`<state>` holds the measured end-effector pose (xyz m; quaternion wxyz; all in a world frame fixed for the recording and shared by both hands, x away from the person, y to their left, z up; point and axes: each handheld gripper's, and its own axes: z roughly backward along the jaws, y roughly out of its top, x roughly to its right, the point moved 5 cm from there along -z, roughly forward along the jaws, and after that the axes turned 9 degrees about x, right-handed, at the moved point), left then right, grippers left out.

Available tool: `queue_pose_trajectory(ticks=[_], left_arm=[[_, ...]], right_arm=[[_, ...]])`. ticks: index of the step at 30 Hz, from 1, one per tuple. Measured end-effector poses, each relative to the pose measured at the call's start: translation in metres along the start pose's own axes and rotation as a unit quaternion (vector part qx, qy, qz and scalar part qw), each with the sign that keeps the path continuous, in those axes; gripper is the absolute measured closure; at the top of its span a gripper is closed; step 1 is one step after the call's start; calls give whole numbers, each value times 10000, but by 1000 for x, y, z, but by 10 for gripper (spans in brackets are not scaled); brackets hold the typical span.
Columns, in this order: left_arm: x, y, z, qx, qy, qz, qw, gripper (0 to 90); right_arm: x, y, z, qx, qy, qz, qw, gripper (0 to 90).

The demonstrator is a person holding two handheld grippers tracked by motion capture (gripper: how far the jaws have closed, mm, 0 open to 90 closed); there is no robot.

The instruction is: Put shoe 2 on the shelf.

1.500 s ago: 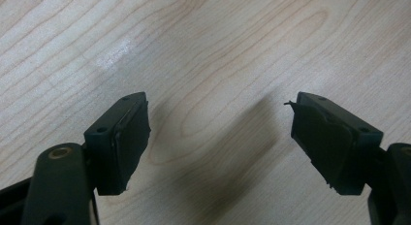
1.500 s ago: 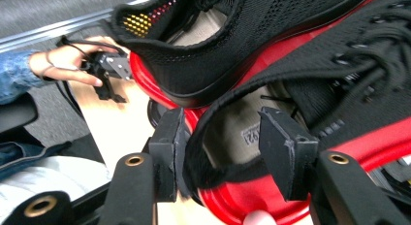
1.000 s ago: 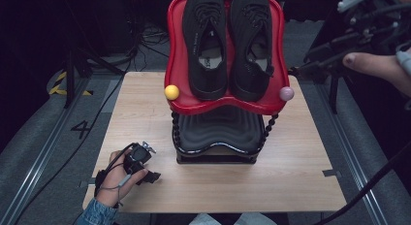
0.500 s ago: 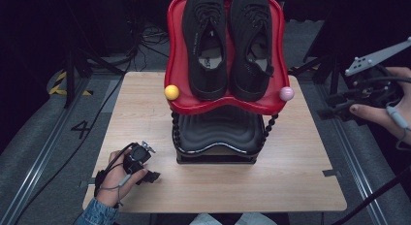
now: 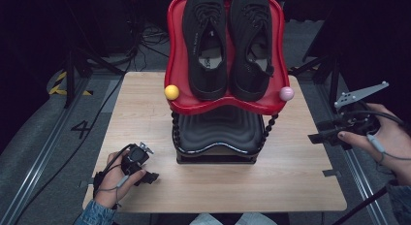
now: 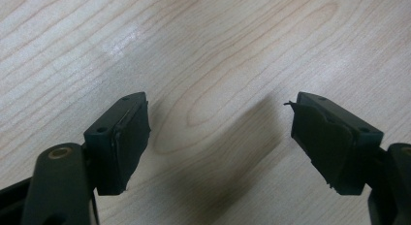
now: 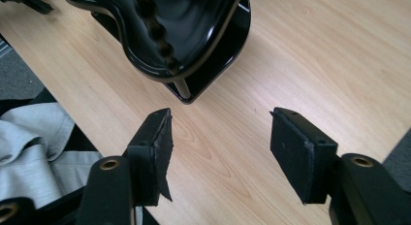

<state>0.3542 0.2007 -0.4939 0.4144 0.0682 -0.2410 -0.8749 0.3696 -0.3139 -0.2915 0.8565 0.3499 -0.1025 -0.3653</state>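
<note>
Right gripper [image 5: 324, 136] dropped toward table's [image 5: 145, 99] right edge, jaws just been opening, nothing between. Left gripper [image 5: 148, 174] near-left on table, jaws wide, empty.

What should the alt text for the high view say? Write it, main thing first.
A pair of black shoes sits on the red top shelf of a small rack on a wooden table. The left tongs rest near the table's front left; the right tongs hover open at its right edge.
</note>
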Motion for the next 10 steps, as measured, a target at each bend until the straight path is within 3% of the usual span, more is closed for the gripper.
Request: queue_pose_trajectory(ticks=[5, 10], left_arm=[[-1, -1, 2, 37, 39, 13, 10000, 223], [0, -3, 4, 124, 81, 7, 9999, 223]], right_arm=[[6, -30, -26, 97, 19, -71, 9999, 395], [12, -56, -49, 222, -137, -198, 9995, 380]])
